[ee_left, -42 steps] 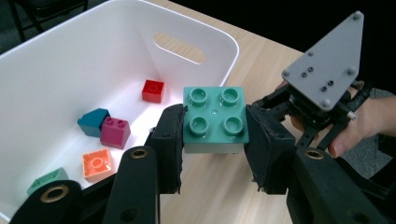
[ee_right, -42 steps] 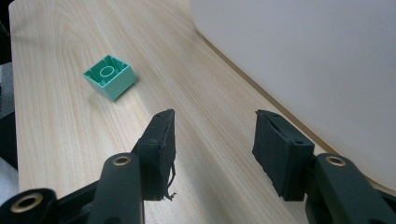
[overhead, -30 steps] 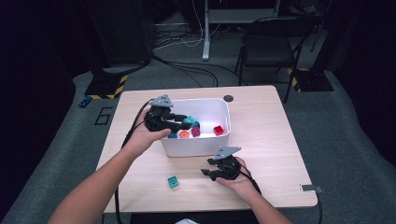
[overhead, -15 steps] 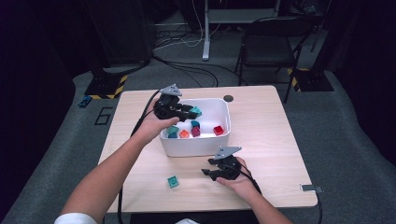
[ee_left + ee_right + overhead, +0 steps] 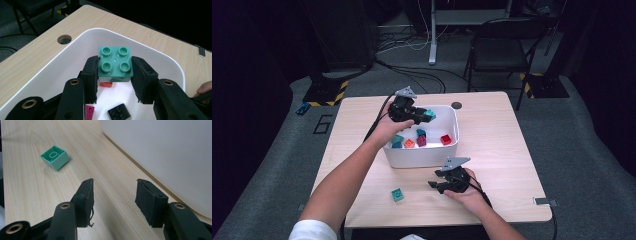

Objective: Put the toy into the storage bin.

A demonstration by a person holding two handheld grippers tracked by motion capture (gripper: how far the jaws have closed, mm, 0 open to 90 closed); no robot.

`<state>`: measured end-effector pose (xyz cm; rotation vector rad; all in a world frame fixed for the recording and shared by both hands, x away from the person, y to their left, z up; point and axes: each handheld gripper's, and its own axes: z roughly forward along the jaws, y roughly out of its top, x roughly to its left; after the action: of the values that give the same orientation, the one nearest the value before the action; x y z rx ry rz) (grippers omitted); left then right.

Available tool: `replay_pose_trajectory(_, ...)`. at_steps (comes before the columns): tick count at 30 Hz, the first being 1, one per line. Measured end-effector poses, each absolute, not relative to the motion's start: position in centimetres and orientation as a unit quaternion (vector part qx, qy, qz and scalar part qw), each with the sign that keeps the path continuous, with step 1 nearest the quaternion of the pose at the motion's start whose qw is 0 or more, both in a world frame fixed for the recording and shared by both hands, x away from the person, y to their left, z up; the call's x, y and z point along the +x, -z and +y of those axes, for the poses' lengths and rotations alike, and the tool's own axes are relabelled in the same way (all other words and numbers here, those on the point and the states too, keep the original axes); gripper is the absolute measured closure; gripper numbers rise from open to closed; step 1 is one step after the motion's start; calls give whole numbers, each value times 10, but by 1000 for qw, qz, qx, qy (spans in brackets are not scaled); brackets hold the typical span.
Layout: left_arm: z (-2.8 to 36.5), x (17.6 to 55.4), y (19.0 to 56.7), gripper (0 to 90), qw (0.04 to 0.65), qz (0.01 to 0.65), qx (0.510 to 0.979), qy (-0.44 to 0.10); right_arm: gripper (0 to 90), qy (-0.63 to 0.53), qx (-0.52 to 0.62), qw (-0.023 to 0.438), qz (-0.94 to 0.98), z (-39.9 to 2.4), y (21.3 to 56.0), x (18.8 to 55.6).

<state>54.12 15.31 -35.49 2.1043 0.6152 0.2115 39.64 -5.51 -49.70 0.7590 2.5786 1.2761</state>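
Your left tongs (image 5: 424, 117) hold a green brick (image 5: 429, 114) over the white bin (image 5: 422, 157); your right tongs (image 5: 435, 184) rest on the tabletop (image 5: 502, 145).

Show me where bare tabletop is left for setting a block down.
Bare wood lies right of the white bin to the table edge, and left of it. In front it is crowded: the green block and right gripper.

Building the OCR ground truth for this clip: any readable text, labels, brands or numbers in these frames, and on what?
No readable text in any view.
Green brick held in the left gripper: plain studs, no legible marking.
White bin: no label.
Green brick on the table: no marking legible.
Floor mark left of the table: a box-like outline, not readable as a character.
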Motion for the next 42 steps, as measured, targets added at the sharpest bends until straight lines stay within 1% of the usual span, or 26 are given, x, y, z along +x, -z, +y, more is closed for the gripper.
replay_pose_trajectory(8,136,552,371,588,441,244,860,-80,480,-426,256,80,864,-54,497,395)
replay_pose_trajectory(14,122,557,378,587,438,219,869,-73,480,-426,257,79,864,-54,497,395)
replay_pose_trajectory(20,115,557,385,587,422,221,876,-71,480,-427,253,80,865,-53,498,395)
replay_pose_trajectory(25,116,556,388,579,423,235,873,-59,480,-427,253,80,864,-53,497,395)
replay_pose_trajectory(27,117,556,387,515,421,233,875,-58,480,-429,252,81,864,-53,497,395)
replay_pose_trajectory(30,121,556,385,477,424,239,871,-65,480,-425,252,80,866,-53,498,395)
replay_pose_trajectory(37,135,549,368,477,431,248,863,-85,480,-425,255,80,865,-53,498,396)
replay_pose_trajectory(42,151,538,352,476,434,242,861,-104,480,-424,253,82,866,-53,498,396)
